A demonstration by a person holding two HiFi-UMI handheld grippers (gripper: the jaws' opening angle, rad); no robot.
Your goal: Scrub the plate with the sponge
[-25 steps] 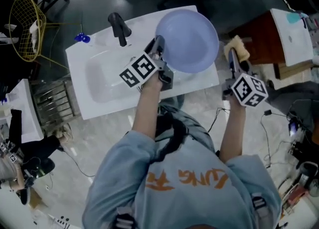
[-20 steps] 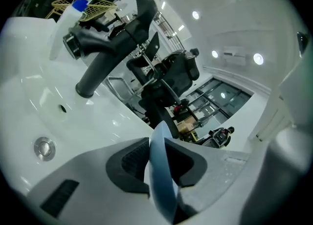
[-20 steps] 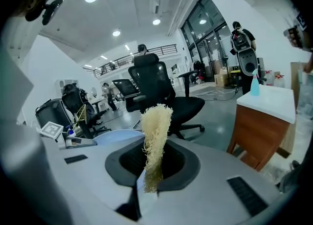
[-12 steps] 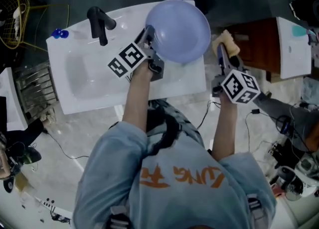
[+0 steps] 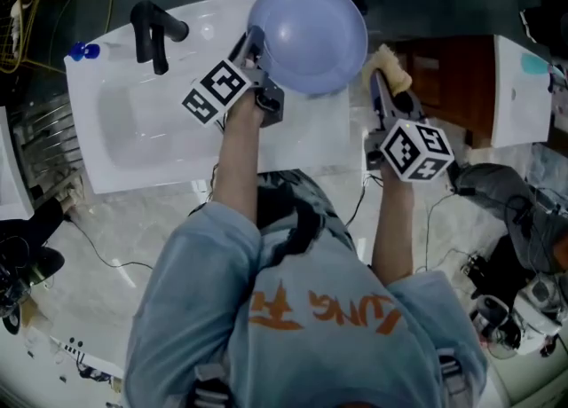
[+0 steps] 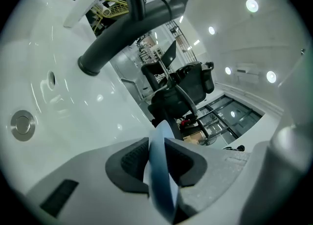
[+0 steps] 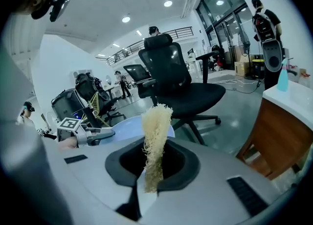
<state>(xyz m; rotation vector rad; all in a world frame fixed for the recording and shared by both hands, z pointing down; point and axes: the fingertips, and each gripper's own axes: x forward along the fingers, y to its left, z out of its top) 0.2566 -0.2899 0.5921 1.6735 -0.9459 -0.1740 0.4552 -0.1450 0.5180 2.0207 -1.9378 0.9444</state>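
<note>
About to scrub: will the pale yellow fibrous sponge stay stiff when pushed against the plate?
Probably not: the pale yellow fibrous sponge looks loose and stringy, squeezed thin between the right gripper's jaws, so its free end should bend and flatten. The round pale blue plate, pinched only at its rim by the left gripper, may pivot under pressure.

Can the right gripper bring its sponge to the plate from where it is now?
Probably yes. The sponge, clamped in the right gripper, sits just beside the right edge of the plate, with nothing between them. The left gripper holds the plate by its rim, so its face looks free.
</note>
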